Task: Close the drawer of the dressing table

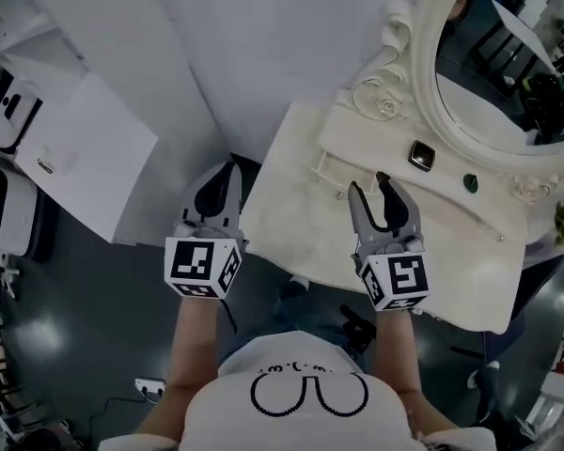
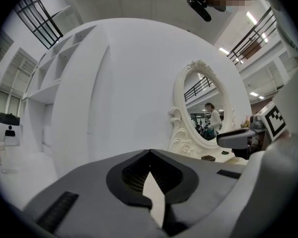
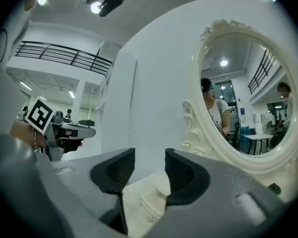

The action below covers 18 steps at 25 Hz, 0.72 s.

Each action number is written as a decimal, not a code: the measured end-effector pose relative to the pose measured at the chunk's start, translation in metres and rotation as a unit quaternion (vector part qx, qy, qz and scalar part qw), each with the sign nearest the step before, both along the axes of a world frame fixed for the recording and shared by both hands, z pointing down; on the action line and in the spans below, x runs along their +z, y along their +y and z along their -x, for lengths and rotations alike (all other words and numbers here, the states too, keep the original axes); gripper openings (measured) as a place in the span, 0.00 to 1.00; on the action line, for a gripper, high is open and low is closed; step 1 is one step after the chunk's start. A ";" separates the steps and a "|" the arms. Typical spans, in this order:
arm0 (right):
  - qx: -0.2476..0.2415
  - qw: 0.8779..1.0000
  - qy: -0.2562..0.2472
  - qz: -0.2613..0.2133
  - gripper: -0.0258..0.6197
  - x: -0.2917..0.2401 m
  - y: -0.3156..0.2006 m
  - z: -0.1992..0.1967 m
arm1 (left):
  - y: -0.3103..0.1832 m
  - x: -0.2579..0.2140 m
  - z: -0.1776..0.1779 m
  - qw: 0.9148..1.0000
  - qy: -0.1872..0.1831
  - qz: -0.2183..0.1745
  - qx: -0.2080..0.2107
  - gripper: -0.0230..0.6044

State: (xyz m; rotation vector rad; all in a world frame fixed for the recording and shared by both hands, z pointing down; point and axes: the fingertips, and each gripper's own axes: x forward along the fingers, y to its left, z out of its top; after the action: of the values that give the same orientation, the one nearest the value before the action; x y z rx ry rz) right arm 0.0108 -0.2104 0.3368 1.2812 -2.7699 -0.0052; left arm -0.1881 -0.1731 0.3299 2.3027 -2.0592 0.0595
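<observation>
The cream dressing table (image 1: 291, 224) fills the right of the head view, its oval mirror (image 1: 489, 73) behind. A small drawer (image 1: 336, 163) juts out of the low shelf under the mirror. It also shows as the drawer (image 3: 151, 202) with a small knob between the jaws in the right gripper view. My right gripper (image 1: 371, 188) is open over the tabletop just right of the drawer, with nothing held; seen again as the right gripper (image 3: 150, 155). My left gripper (image 1: 227, 172) is shut and empty, off the table's left edge; seen again as the left gripper (image 2: 150, 151).
A small dark box (image 1: 422, 155) and a green object (image 1: 470, 183) sit on the shelf under the mirror. A white cabinet (image 1: 85, 148) stands at the left, with dark floor between it and the table. A white wall rises behind the table.
</observation>
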 end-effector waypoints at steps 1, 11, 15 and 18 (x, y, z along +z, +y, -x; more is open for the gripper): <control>0.006 1.000 0.001 0.007 0.33 0.003 -0.007 0.000 | -0.008 0.003 0.001 1.000 0.002 0.003 0.005 0.03; 0.100 0.993 0.017 0.053 0.37 0.037 -0.044 -0.018 | -0.078 0.026 -0.004 0.997 0.009 0.022 0.078 0.03; 0.155 0.983 0.029 0.094 0.37 0.068 -0.044 -0.022 | -0.105 0.033 -0.009 0.992 0.011 0.033 0.125 0.03; 0.187 0.974 0.032 0.124 0.36 0.088 -0.042 -0.019 | -0.120 0.040 -0.011 0.987 0.012 0.045 0.156 0.03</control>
State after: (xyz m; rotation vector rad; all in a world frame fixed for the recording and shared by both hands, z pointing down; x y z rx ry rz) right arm 0.0294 -0.2521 0.4243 1.6671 -2.3417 0.3093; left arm -0.1774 -0.2931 0.3703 2.5295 -1.6309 0.1337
